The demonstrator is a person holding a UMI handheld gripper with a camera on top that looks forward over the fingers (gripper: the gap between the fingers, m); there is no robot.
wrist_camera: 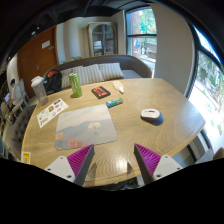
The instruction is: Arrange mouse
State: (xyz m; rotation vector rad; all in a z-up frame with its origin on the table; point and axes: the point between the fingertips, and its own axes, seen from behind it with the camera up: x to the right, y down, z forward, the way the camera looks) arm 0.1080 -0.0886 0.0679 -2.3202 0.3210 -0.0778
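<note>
Gripper view — mouse (150, 115) beyond parted fingers (80, 159)

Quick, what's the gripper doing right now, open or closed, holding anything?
Gripper: open, holding nothing; the mouse lies on the table beyond the fingers.

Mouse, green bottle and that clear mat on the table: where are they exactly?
mouse (150, 115), gripper view, middle of its top shell
green bottle (75, 85), gripper view, middle of its body
clear mat (85, 127), gripper view, its centre
</note>
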